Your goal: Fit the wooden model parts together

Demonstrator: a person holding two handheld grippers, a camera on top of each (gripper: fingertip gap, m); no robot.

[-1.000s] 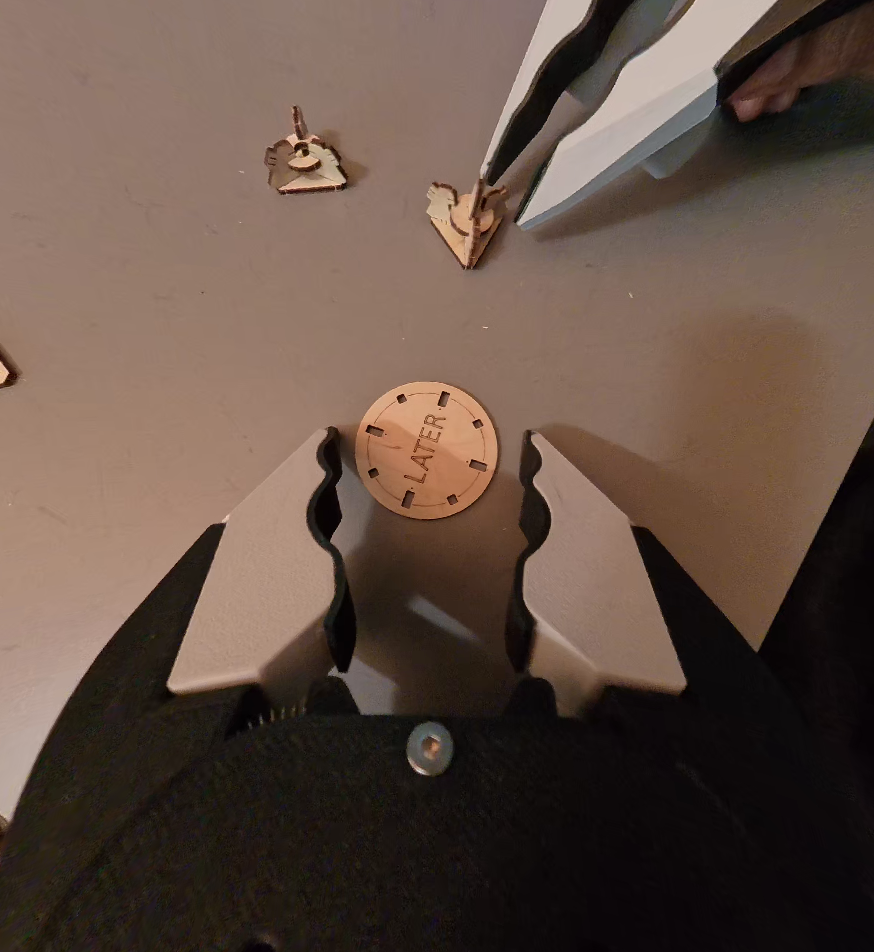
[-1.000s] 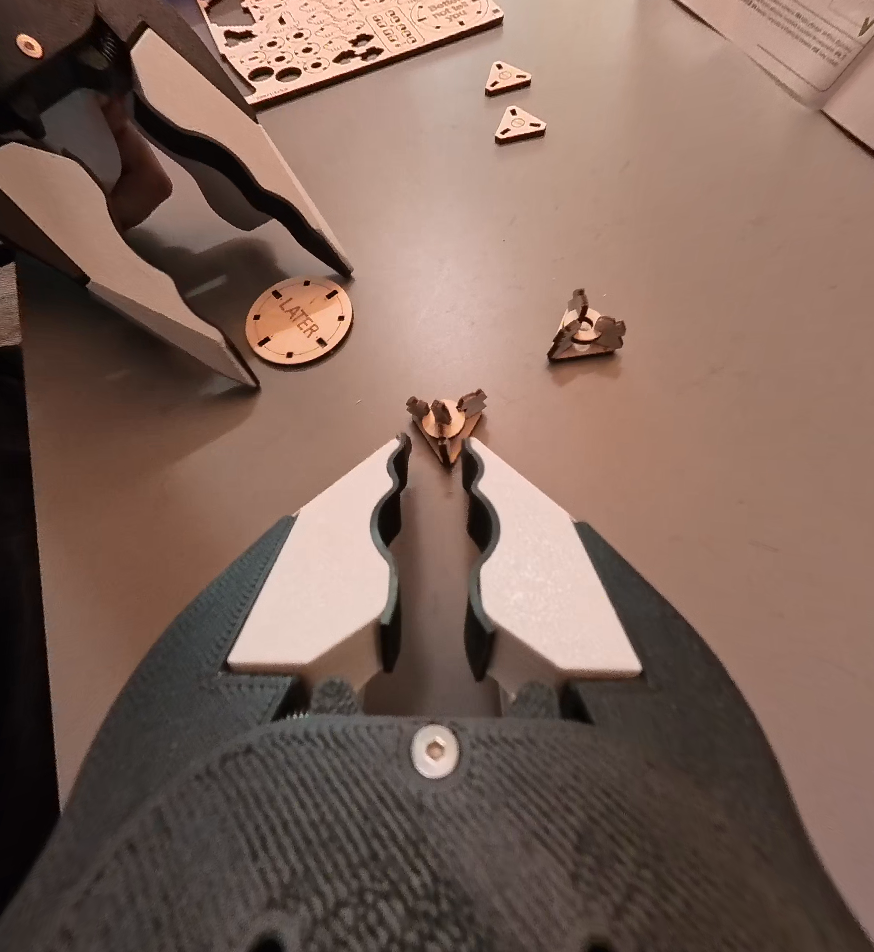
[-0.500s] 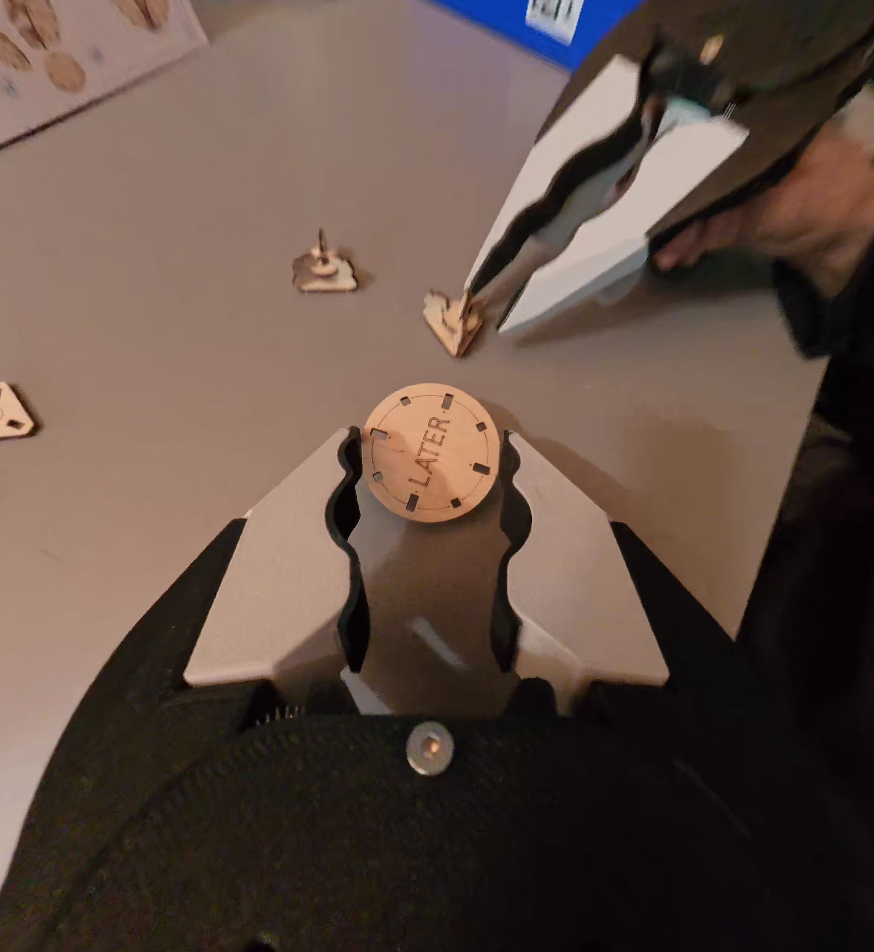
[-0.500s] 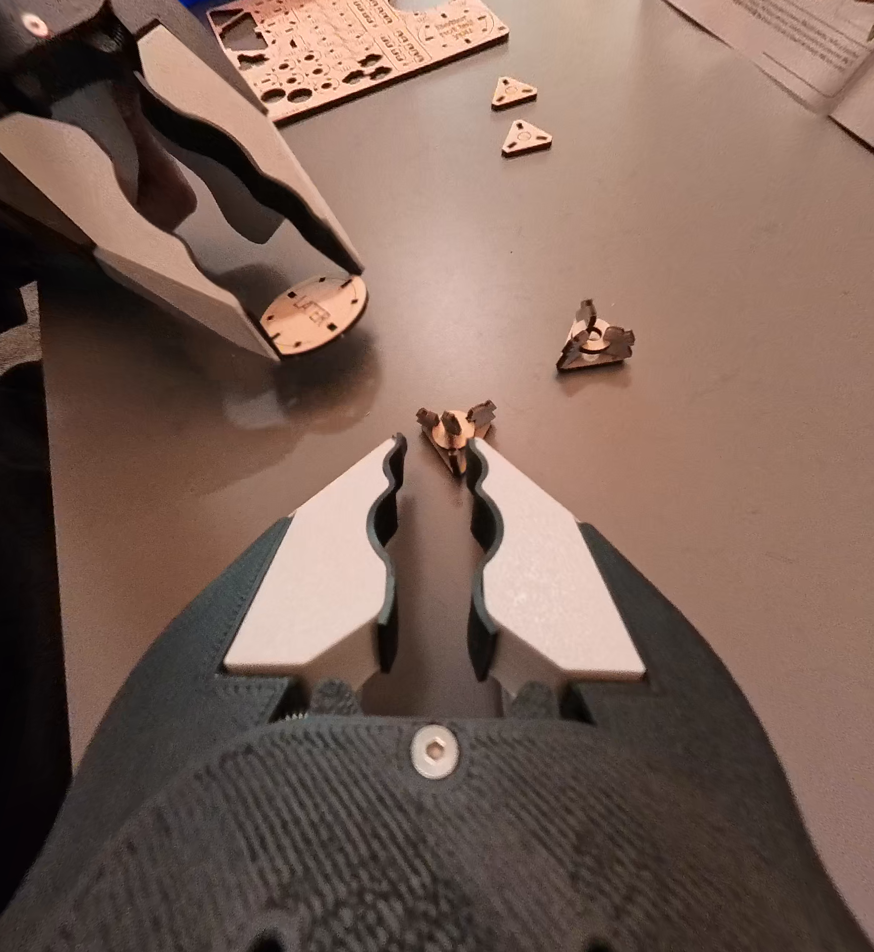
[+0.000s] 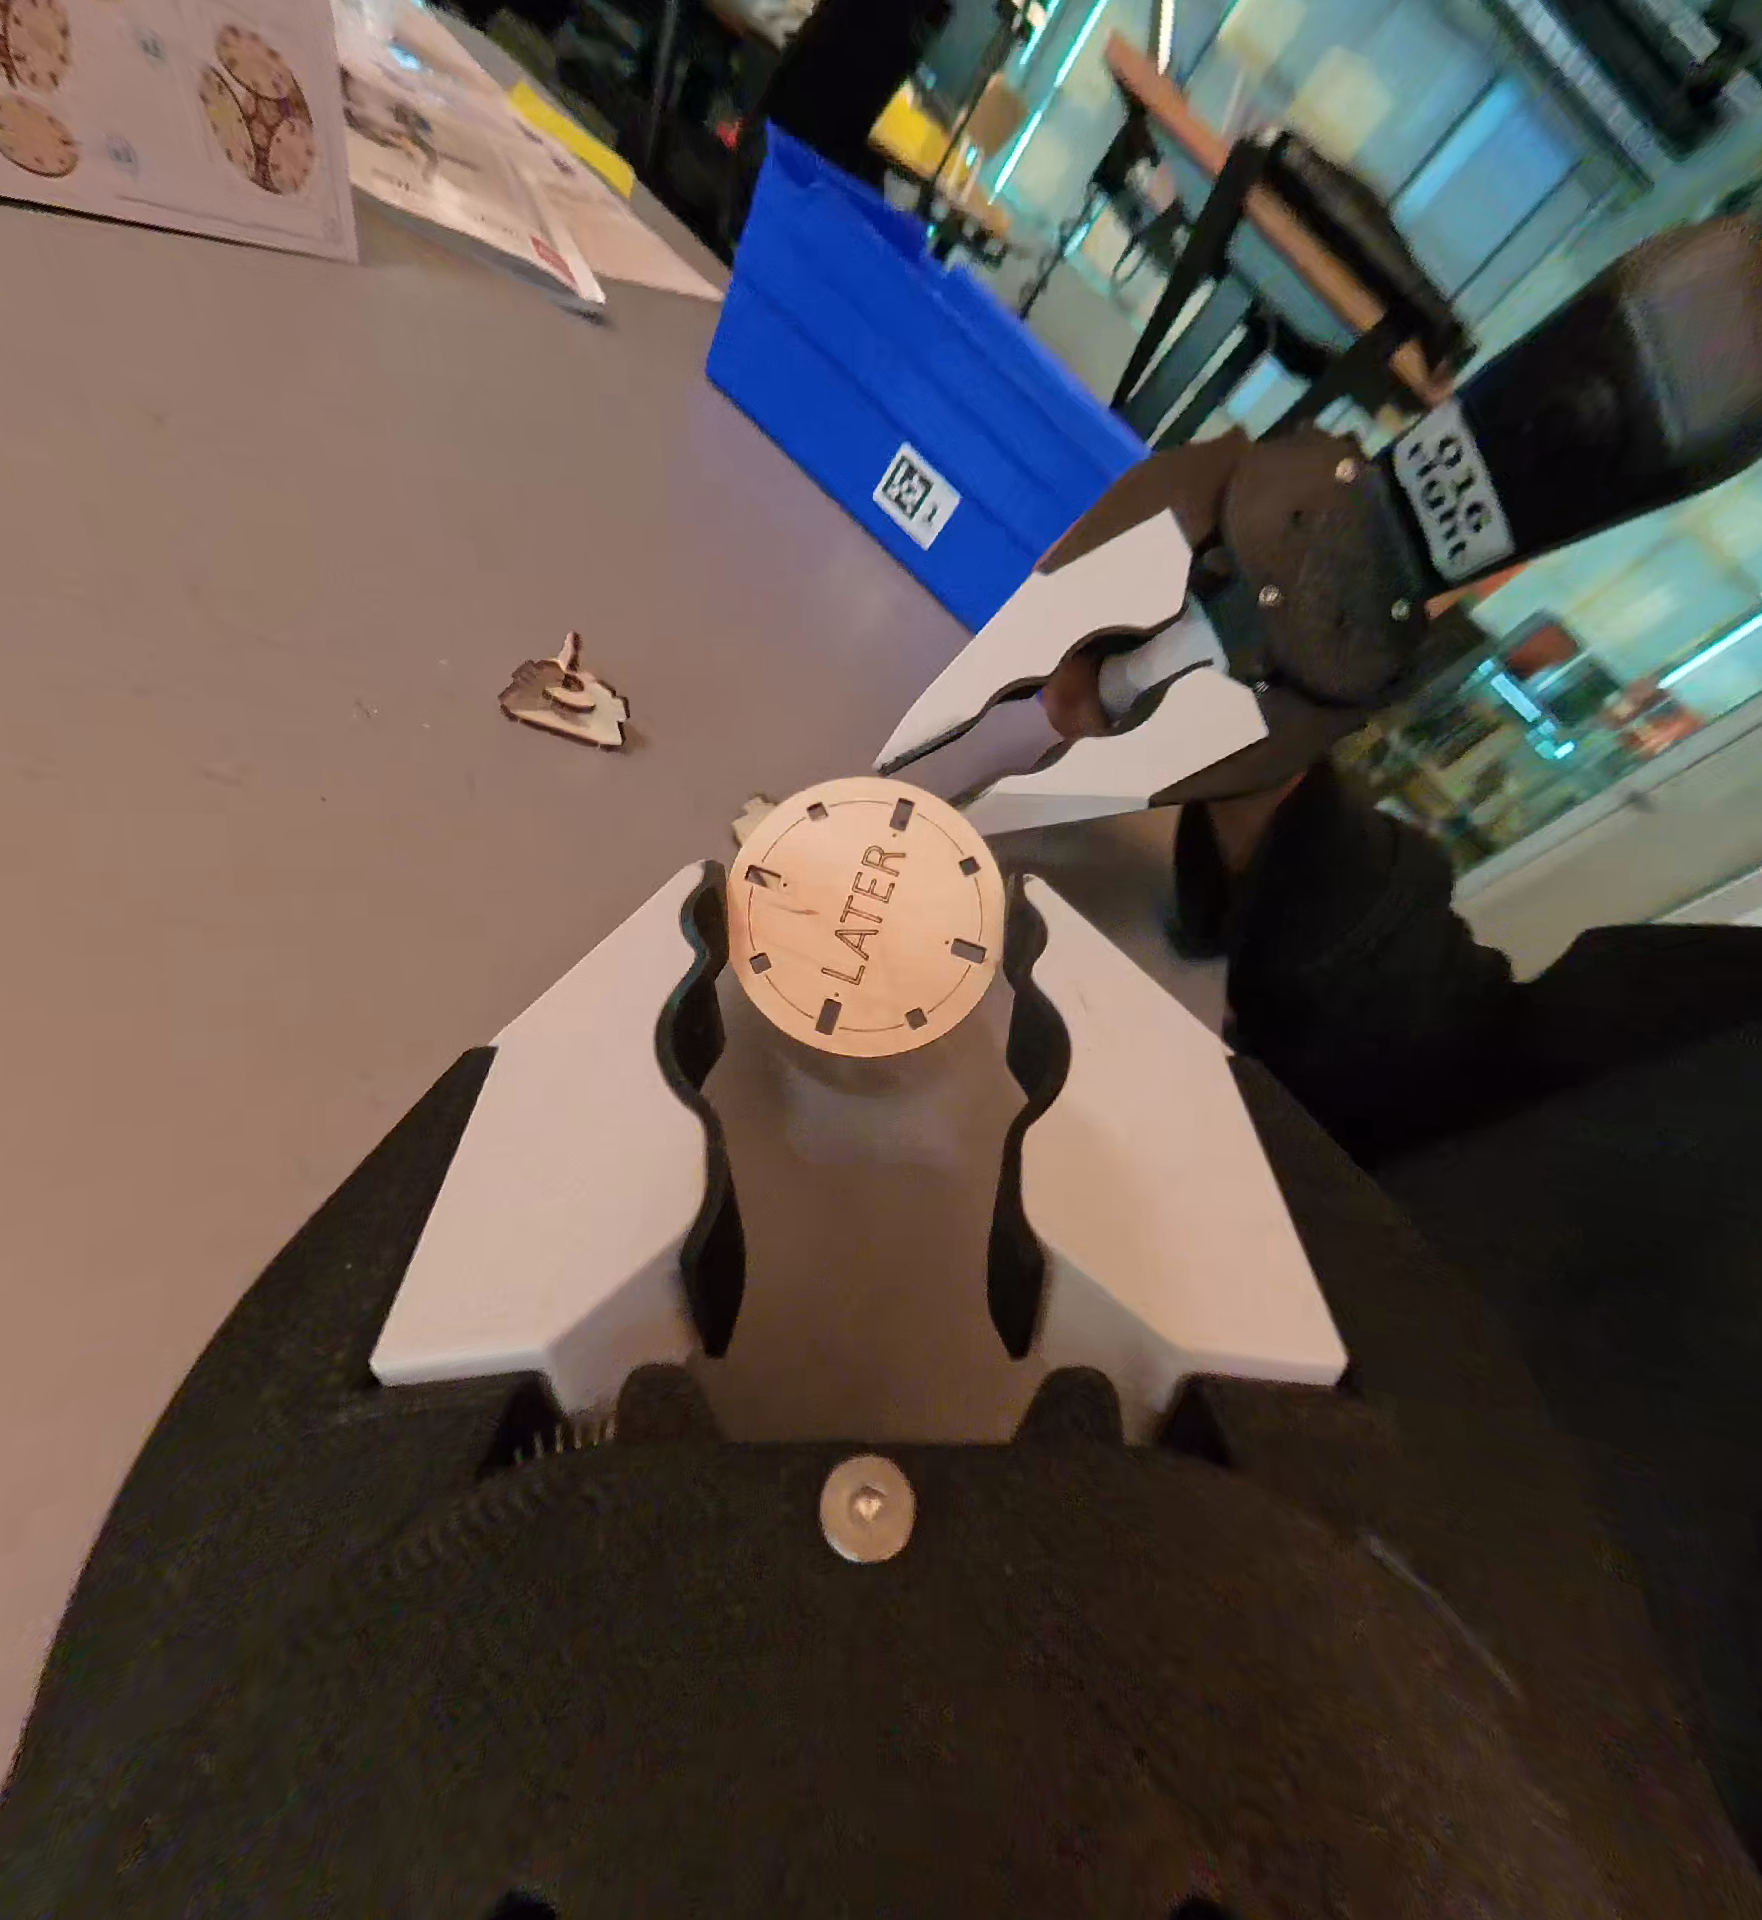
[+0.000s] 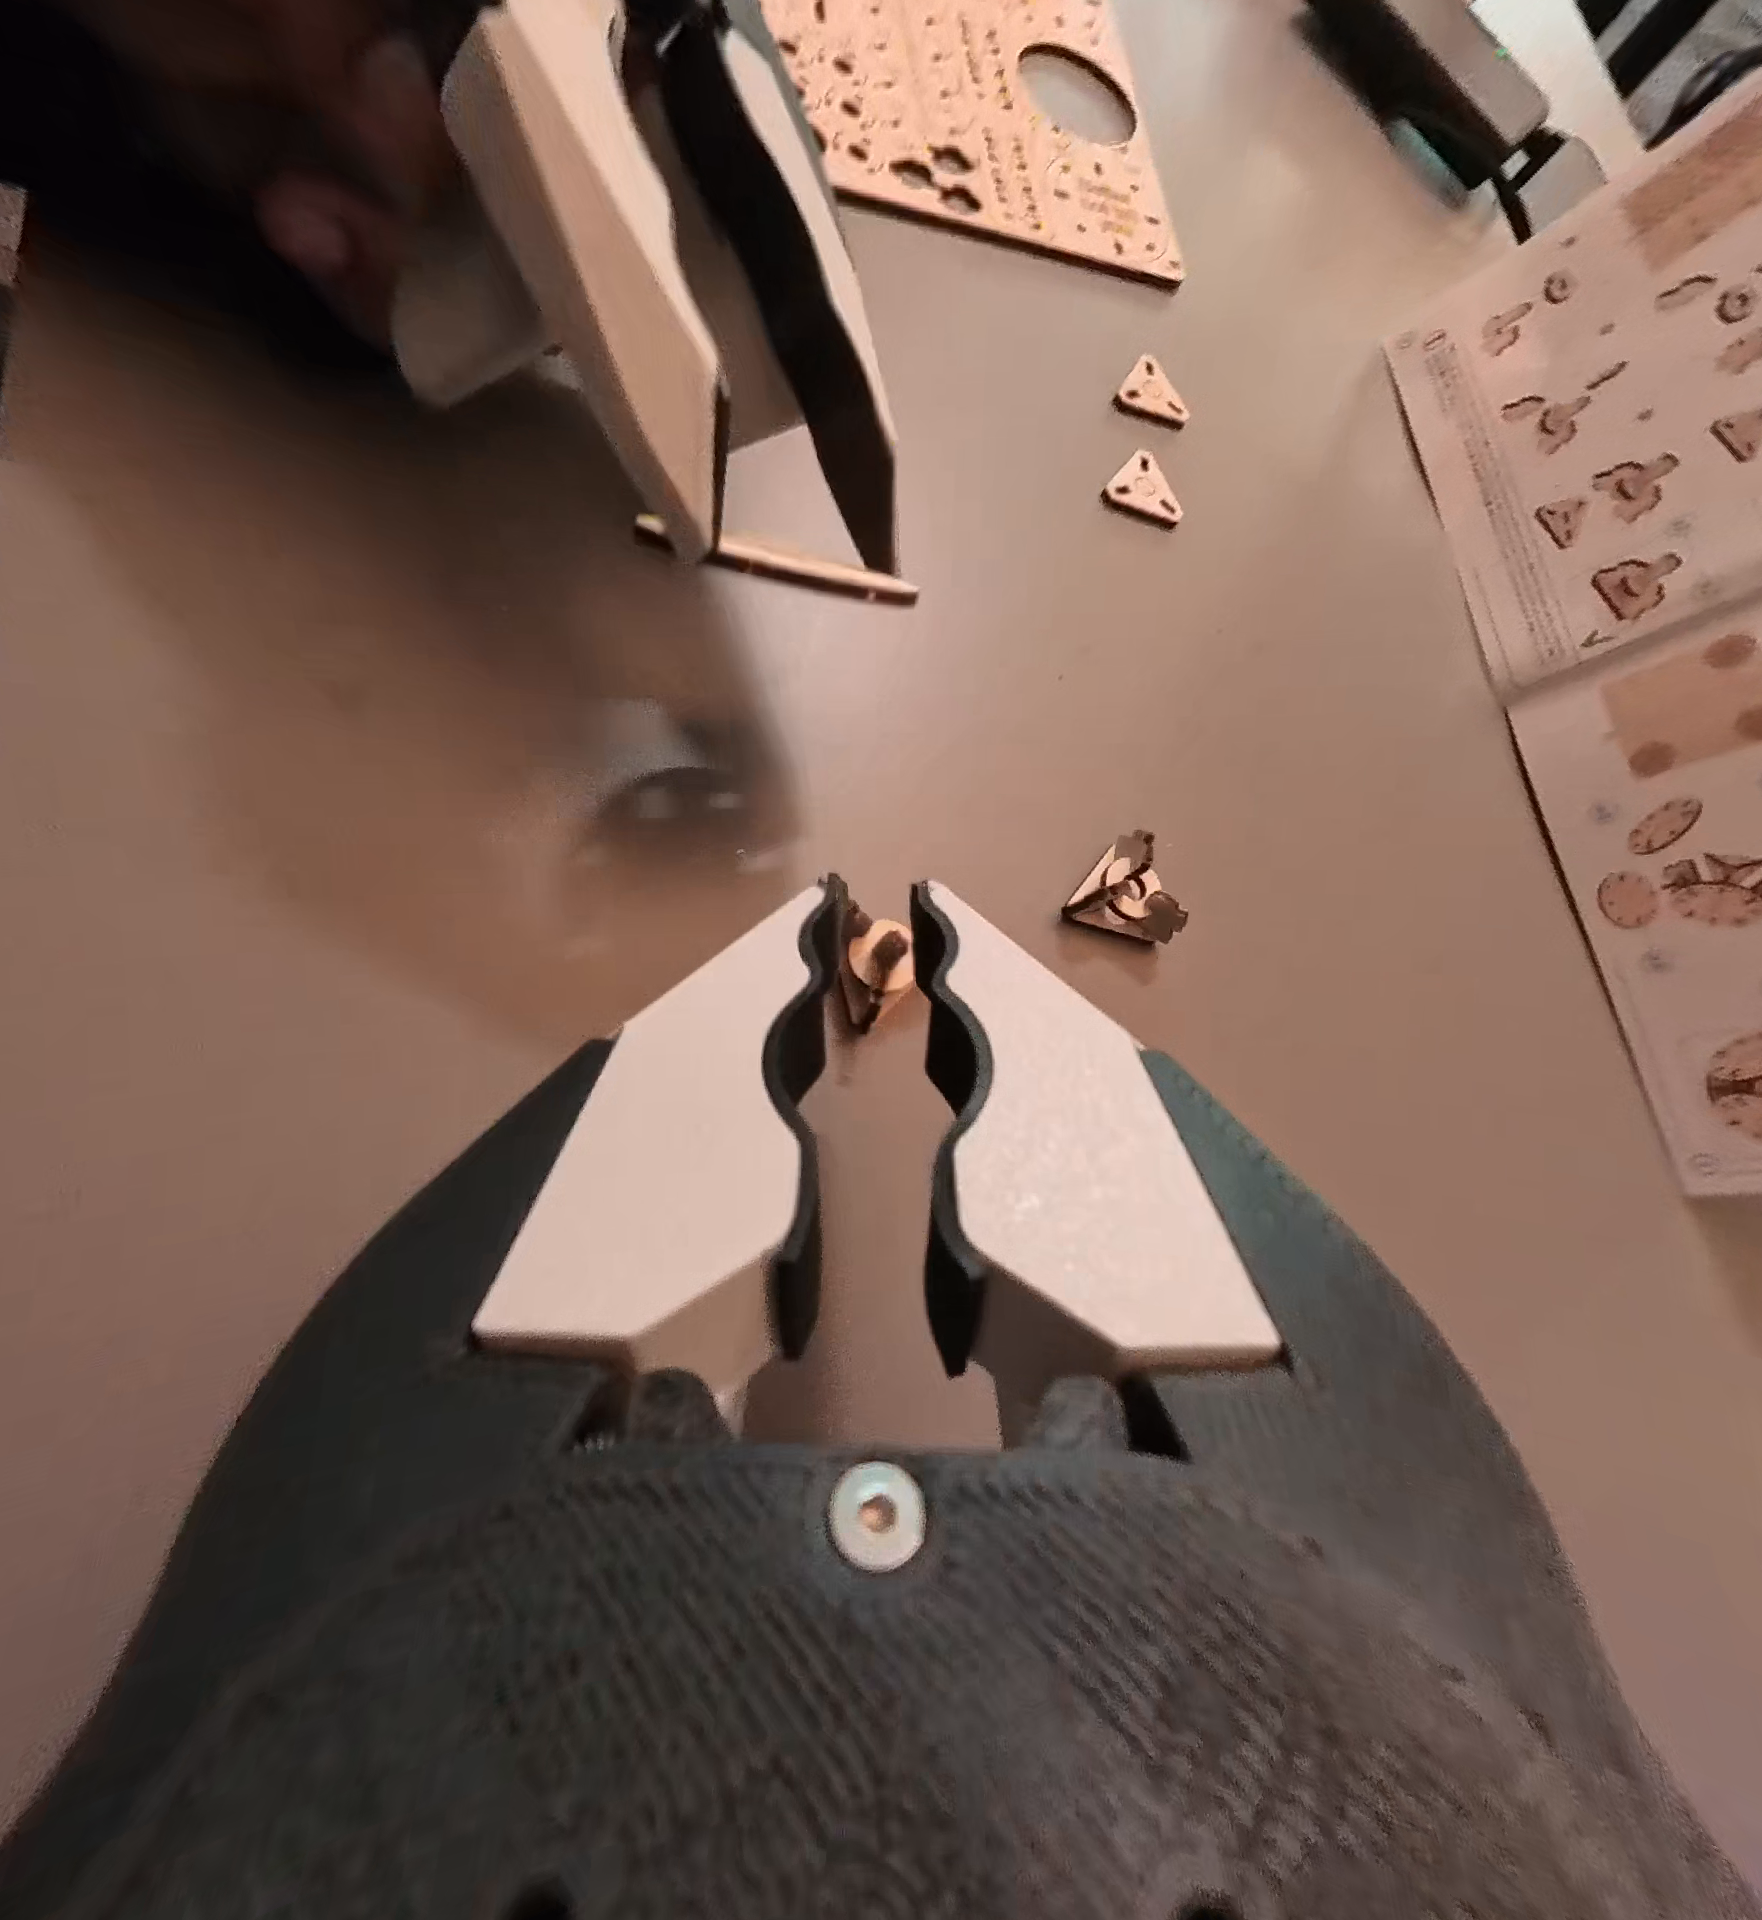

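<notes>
Clamping the wooden disc [image 5: 864, 916] edgewise, your left fingers [image 5: 690, 935] hold it face toward you; your right fingers [image 6: 944, 940] pinch the triangular wooden piece [image 6: 872, 977], apex pointing back.

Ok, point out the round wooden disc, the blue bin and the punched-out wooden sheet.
round wooden disc [image 5: 864, 918]: left wrist view, centre of its face.
blue bin [image 5: 856, 343]: left wrist view, its side wall.
punched-out wooden sheet [image 6: 970, 125]: right wrist view, middle of the panel.
</notes>
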